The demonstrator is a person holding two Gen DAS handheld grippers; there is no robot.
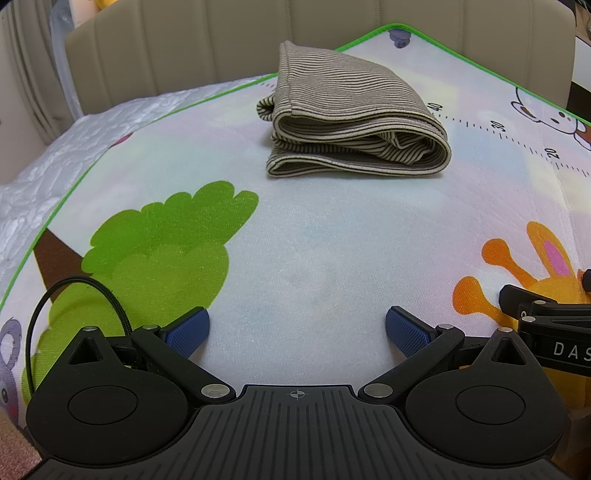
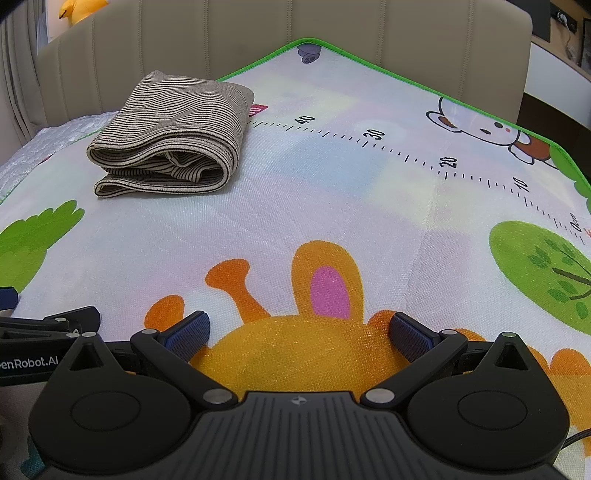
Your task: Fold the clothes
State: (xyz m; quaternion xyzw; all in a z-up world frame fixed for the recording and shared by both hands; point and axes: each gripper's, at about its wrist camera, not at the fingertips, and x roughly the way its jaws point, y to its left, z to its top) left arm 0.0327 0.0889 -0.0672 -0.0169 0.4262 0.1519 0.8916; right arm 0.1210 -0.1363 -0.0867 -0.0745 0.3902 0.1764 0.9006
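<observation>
A brown-and-cream striped garment point(image 1: 351, 118) lies folded in a thick bundle on the cartoon play mat point(image 1: 314, 240), well ahead of both grippers. It shows at the upper left in the right wrist view point(image 2: 170, 136). My left gripper point(image 1: 297, 332) is open and empty, low over the mat near its front. My right gripper point(image 2: 299, 332) is open and empty over the orange giraffe print. The right gripper's body shows at the right edge of the left wrist view point(image 1: 546, 325); the left gripper's body shows at the left edge of the right wrist view point(image 2: 48, 328).
The mat point(image 2: 369, 184) has a green border and a printed ruler, and lies on a white quilted bed point(image 1: 55, 162). A beige padded headboard point(image 1: 184, 48) stands behind. A yellow plush toy point(image 2: 79, 9) sits above the headboard.
</observation>
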